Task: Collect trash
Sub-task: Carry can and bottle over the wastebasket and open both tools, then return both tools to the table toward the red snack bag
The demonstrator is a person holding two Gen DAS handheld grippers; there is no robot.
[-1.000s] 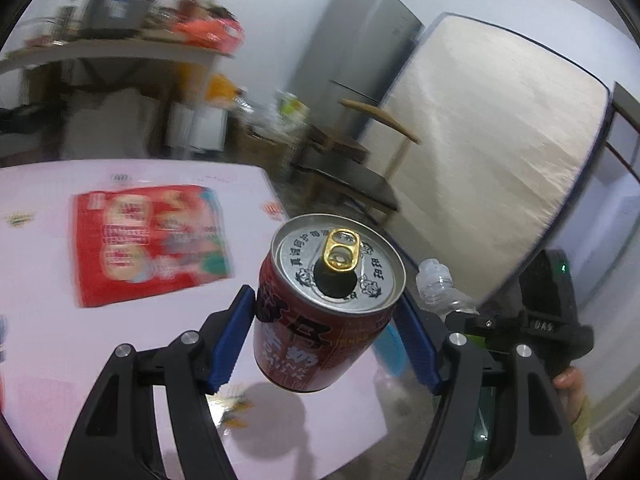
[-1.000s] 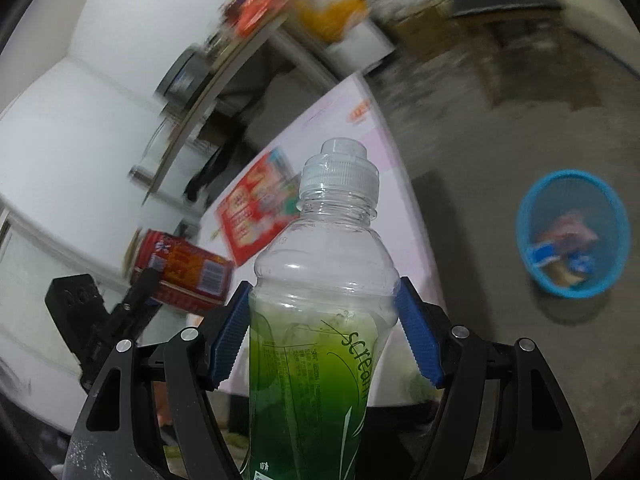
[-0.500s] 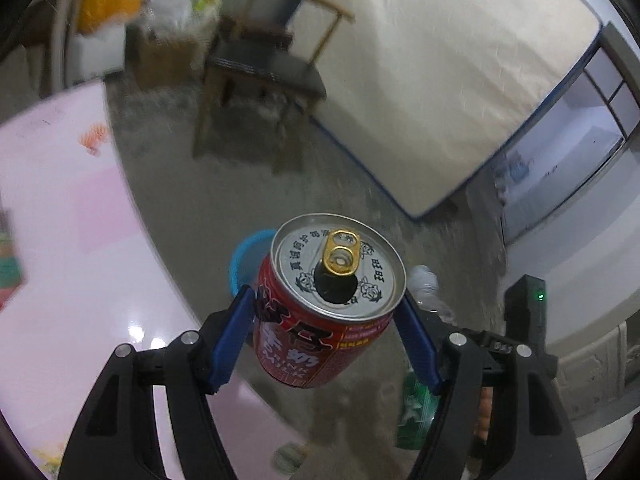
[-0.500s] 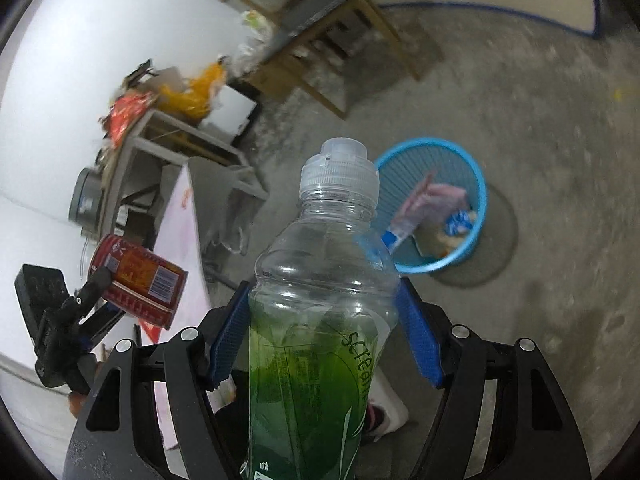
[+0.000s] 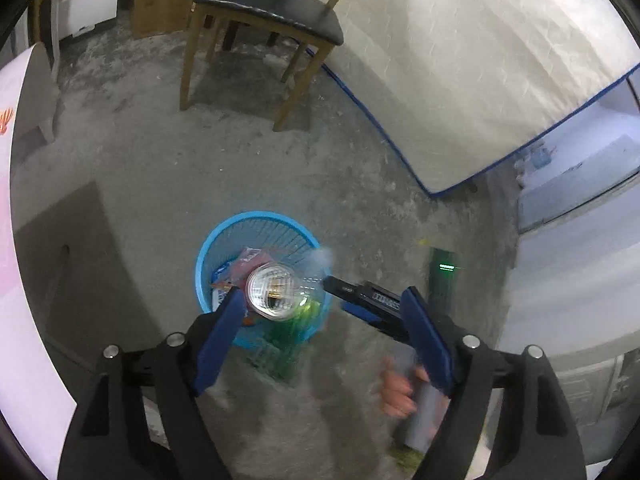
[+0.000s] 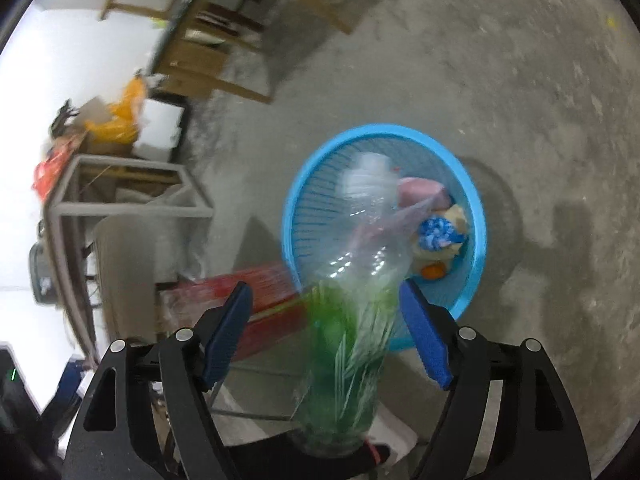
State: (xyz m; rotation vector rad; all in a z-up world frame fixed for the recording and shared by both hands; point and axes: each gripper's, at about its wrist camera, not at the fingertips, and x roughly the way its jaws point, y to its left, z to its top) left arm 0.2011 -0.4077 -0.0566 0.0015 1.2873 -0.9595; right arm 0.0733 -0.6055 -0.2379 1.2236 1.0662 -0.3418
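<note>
Both grippers hang over a blue plastic trash basket (image 5: 208,248) on the concrete floor. My left gripper (image 5: 320,320) is open; the red drink can (image 5: 274,290) is falling free below it, top up, over the basket. My right gripper (image 6: 326,320) is open too; the clear bottle with green liquid (image 6: 360,280) is blurred and dropping between its fingers toward the basket (image 6: 476,240). The blurred red can (image 6: 256,292) shows at the basket's left. The right gripper (image 5: 372,304) shows in the left wrist view beside the basket.
The basket holds wrappers, a pink one (image 6: 420,194) and a blue-white one (image 6: 438,234). A wooden chair (image 5: 264,12) stands beyond it, a mattress (image 5: 460,60) leans at the right. The pink table edge (image 5: 16,280) is at the left. A metal rack (image 6: 120,192) stands left.
Both grippers swung from the table over to the basket and opened. The can and the bottle left the fingers and are falling toward the basket.
</note>
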